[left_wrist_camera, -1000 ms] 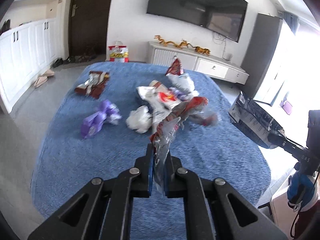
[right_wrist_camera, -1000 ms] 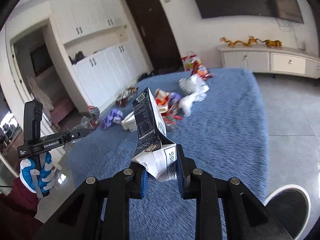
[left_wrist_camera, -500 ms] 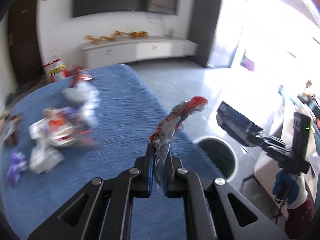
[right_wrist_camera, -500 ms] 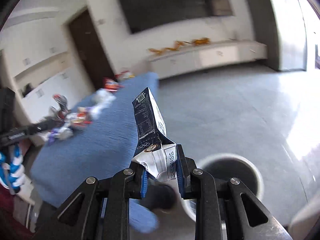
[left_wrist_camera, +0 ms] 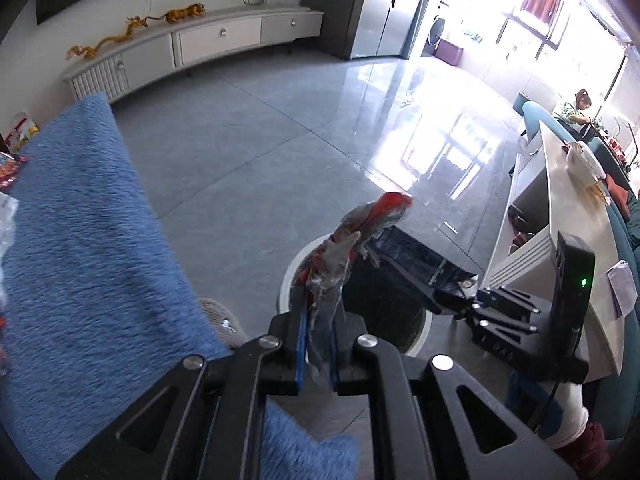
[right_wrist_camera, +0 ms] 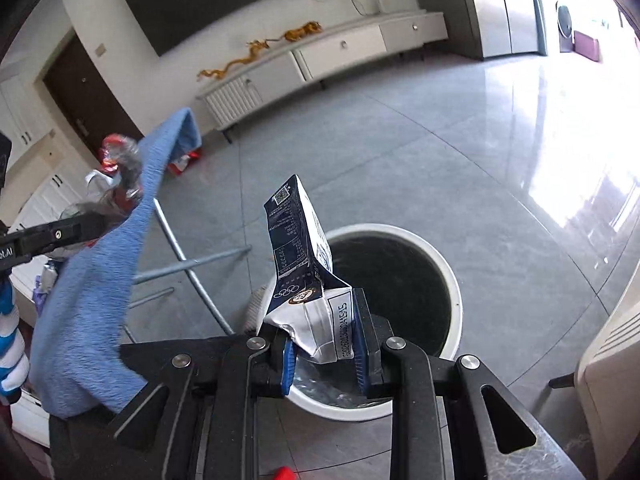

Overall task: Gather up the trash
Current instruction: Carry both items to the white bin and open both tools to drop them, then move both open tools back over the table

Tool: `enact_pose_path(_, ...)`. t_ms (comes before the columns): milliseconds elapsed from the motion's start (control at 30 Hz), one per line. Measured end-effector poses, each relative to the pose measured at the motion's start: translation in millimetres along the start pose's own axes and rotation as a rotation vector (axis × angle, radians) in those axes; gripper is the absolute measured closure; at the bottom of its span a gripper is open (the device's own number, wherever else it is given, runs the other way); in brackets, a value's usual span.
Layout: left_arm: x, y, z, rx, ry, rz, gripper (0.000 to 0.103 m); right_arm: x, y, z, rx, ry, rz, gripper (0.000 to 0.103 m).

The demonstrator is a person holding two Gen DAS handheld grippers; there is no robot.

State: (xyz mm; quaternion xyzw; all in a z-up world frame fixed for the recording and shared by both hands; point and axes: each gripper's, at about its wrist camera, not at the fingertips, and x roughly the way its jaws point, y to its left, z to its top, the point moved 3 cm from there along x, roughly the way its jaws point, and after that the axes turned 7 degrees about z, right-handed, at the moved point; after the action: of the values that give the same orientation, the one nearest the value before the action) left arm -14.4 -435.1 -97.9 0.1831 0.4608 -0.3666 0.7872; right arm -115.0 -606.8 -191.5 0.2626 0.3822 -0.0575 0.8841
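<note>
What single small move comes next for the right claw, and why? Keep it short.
Probably open the right claw: it is shut on the dark blue carton, which already hangs over the open mouth of the white-rimmed trash bin, so the carton should fall in.

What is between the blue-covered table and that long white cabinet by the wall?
Only bare grey floor lies between the blue-covered table and the white cabinet. The left wrist view shows that stretch most plainly.
</note>
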Motion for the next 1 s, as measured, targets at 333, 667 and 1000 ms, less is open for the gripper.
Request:
enact_pose_path(333,24,-24,12,-0.022,0.016,-0.08,0.062,25,-21,-6,0.03,0.036,-0.046,0.047)
enact_pose_path(667,-28,-4,12,-0.052,-0.167,-0.01,0.062,-22,-5,13,-0.003,-0.102,-0.095,0.019)
enact_pose_path(1000,-93,38,-6,-0.109,-0.233,0.038,0.056,-79,72,43,-0.106,-0.272,0.018,0.0)
